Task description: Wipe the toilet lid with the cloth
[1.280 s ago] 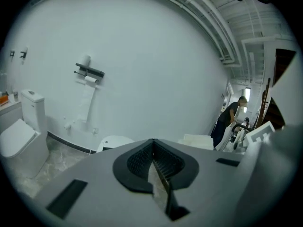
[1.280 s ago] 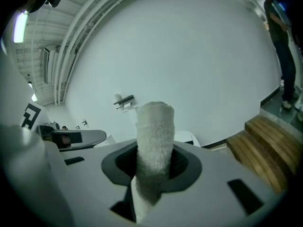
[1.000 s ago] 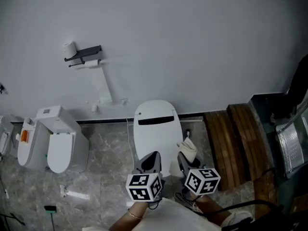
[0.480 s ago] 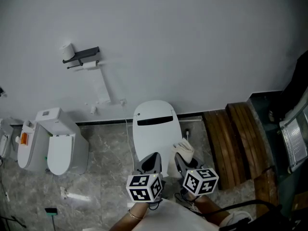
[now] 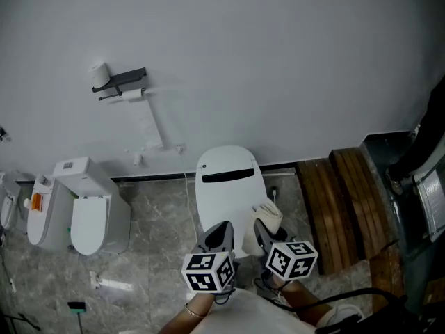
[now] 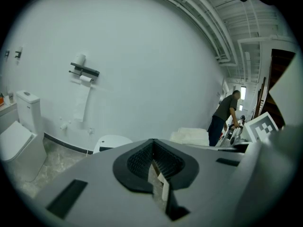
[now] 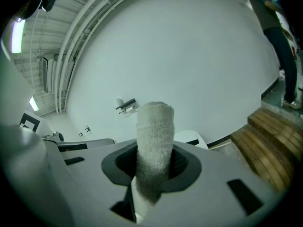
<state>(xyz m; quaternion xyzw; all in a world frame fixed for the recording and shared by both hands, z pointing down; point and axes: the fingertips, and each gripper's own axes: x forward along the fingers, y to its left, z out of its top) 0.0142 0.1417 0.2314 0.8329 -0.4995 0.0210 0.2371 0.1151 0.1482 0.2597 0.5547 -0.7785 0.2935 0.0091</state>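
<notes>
A white toilet with its lid [image 5: 228, 186] down stands against the pale wall, straight ahead of me. My right gripper [image 5: 264, 227] is shut on a folded white cloth [image 5: 268, 216], which hangs over the lid's right near edge. In the right gripper view the cloth [image 7: 154, 143] stands up between the jaws, with the lid [image 7: 191, 138] behind it. My left gripper [image 5: 220, 234] is shut and holds nothing, above the lid's near end. The left gripper view shows the lid [image 6: 111, 142] and the cloth [image 6: 191, 136] past the closed jaws.
A second white toilet [image 5: 87, 211] stands at the left. A paper holder [image 5: 118, 81] hangs on the wall above it. Wooden steps [image 5: 341, 200] lie to the right. The floor [image 5: 156, 235] is grey marble. A person [image 6: 226, 117] stands far off in the left gripper view.
Both grippers and the cloth have stayed where they were over the lid. Only the head view has shifted slightly.
</notes>
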